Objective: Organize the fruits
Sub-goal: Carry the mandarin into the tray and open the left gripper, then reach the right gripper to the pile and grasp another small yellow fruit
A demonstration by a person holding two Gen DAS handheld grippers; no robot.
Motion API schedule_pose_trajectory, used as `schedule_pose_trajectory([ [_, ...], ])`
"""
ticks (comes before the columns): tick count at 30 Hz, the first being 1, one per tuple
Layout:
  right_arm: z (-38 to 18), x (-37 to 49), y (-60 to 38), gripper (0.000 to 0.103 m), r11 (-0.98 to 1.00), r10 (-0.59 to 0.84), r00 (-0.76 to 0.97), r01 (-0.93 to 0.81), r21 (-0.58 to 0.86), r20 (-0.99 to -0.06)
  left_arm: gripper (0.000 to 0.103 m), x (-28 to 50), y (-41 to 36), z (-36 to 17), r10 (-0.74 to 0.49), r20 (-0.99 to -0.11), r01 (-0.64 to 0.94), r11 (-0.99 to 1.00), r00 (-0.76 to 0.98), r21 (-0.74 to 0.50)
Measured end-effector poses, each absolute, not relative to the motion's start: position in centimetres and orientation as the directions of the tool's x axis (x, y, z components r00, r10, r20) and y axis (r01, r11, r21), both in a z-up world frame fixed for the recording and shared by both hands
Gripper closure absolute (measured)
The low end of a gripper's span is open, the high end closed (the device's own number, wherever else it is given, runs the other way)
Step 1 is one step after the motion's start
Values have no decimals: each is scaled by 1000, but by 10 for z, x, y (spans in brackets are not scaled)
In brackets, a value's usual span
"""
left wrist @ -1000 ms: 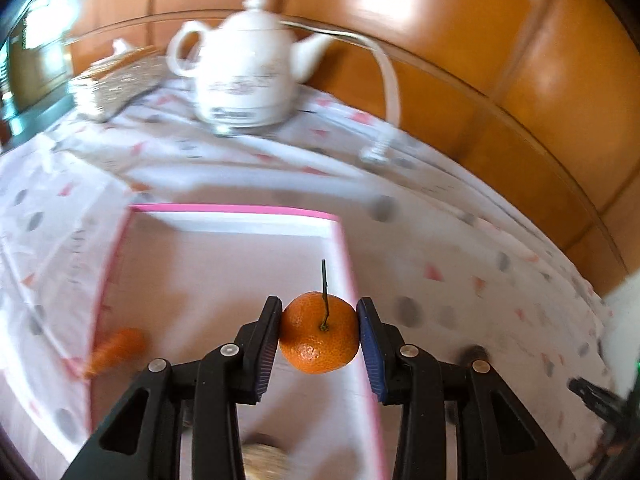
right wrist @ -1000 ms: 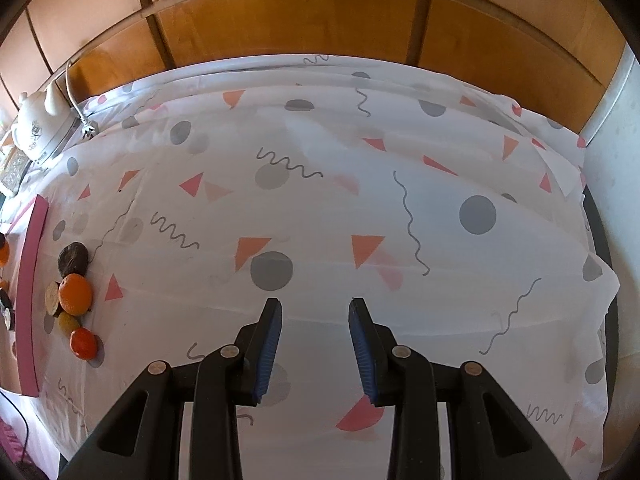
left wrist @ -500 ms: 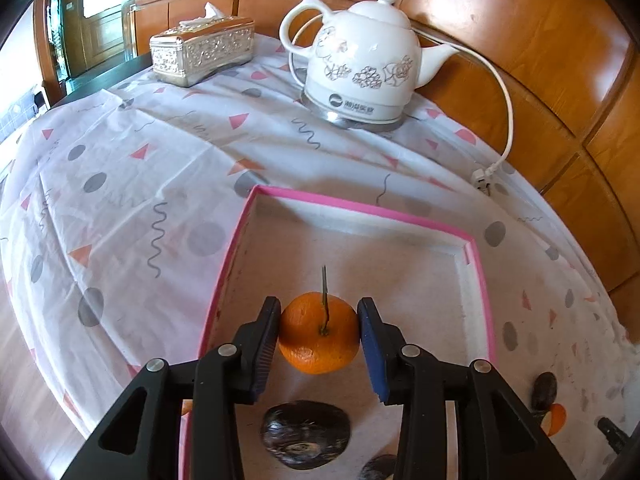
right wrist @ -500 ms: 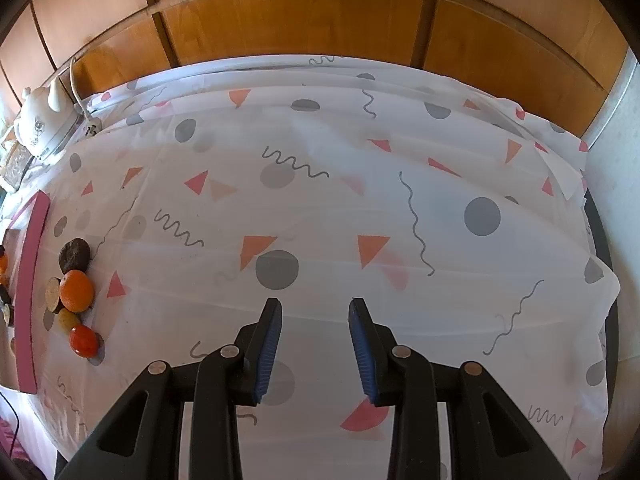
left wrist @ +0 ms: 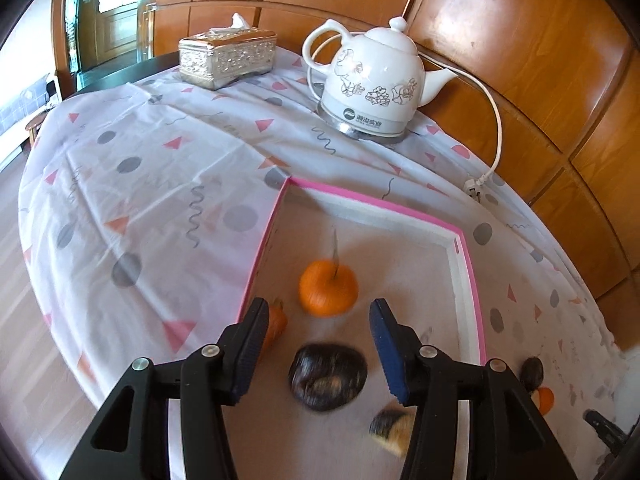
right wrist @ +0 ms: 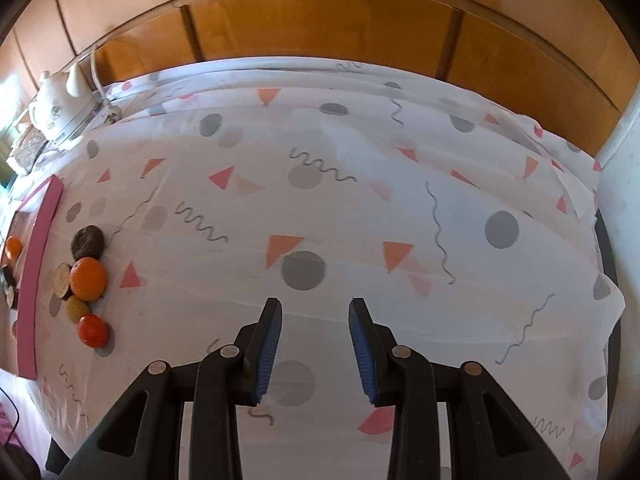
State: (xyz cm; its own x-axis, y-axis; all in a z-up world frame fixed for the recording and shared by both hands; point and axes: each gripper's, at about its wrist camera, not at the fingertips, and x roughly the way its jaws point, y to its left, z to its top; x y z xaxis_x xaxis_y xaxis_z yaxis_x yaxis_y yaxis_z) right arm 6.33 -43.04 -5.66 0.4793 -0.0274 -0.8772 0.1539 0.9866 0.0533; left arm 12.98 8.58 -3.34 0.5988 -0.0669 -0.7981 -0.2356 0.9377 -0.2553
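Note:
An orange with a long stem (left wrist: 328, 288) lies loose inside the pink-rimmed tray (left wrist: 474, 292), just beyond my left gripper (left wrist: 318, 312), whose jaws are opening with nothing between the pads. A dark round fruit (left wrist: 327, 376), a brown-and-tan piece (left wrist: 392, 428) and a small orange fruit (left wrist: 276, 322) also lie in the tray. In the right wrist view my right gripper (right wrist: 314, 318) hovers over bare cloth, its jaws apart and holding nothing. Far left of it sit an orange (right wrist: 88, 279), a dark fruit (right wrist: 88, 242), a red fruit (right wrist: 93, 331) and a yellowish one (right wrist: 77, 307) beside the tray's rim (right wrist: 34, 276).
A white kettle (left wrist: 374, 88) with its cord (left wrist: 496, 128) stands behind the tray, and a silver tissue box (left wrist: 228, 58) is at the back left. Wooden panelling runs behind the table. The patterned cloth (right wrist: 360, 200) drops off at the table edges.
My left gripper let go of the stemmed orange, which now rests in the tray, and its jaws have spread. The view swung further over the tray. The right gripper stayed put.

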Motion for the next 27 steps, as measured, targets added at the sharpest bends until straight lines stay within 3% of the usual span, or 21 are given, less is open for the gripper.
schedule_pose_trajectory([
  [7,-55,62,-412,68,994,40,500,68,85,-865,50,91,89,-30,-54,-797,-238,940,601,-243],
  [17,-44,51,-354,68,968,243,514,-185,169,-823,50,51,104,-33,-35,-804,-265,935,594,-236],
  [27,-43,56,-292,68,930,314,481,-327,165,-819,50,28,115,-40,-30,-810,-294,924,586,-246],
])
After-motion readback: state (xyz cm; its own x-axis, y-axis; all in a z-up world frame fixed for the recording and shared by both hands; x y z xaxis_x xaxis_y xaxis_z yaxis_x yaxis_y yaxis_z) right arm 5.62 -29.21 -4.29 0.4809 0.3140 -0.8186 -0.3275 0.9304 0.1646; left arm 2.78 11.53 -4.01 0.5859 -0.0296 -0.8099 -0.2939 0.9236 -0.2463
